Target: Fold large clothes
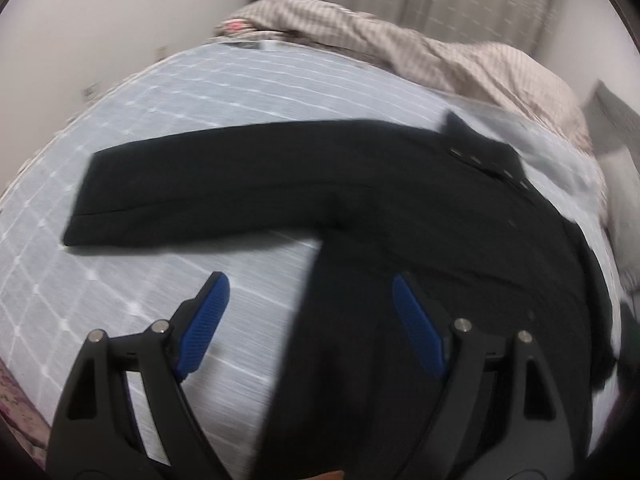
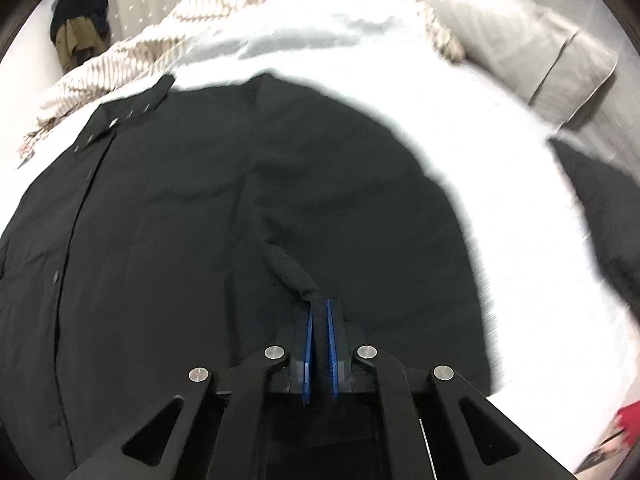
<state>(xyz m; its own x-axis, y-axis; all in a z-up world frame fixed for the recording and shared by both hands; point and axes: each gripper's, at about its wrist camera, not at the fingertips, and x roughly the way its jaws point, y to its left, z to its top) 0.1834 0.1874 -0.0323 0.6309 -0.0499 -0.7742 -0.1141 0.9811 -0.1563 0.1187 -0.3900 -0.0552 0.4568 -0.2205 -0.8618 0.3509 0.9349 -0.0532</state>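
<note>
A black button-up shirt (image 1: pixel 360 208) lies spread on the bed, one sleeve (image 1: pixel 192 192) stretched flat to the left. My left gripper (image 1: pixel 310 292) is open and empty above the shirt's left side edge, one blue pad (image 1: pixel 202 328) over the sheet, the other (image 1: pixel 418 328) over the shirt. In the right wrist view the shirt (image 2: pixel 180 220) fills the middle, its button placket at the left. My right gripper (image 2: pixel 319 304) is shut on a pinched fold of the shirt's black cloth (image 2: pixel 288 268).
The bed has a light blue checked sheet (image 1: pixel 168 92). A striped beige duvet (image 1: pixel 400 48) is bunched at the far side. A grey pillow (image 2: pixel 540 52) lies at the right. Dark clothes (image 2: pixel 80 12) hang by the curtain.
</note>
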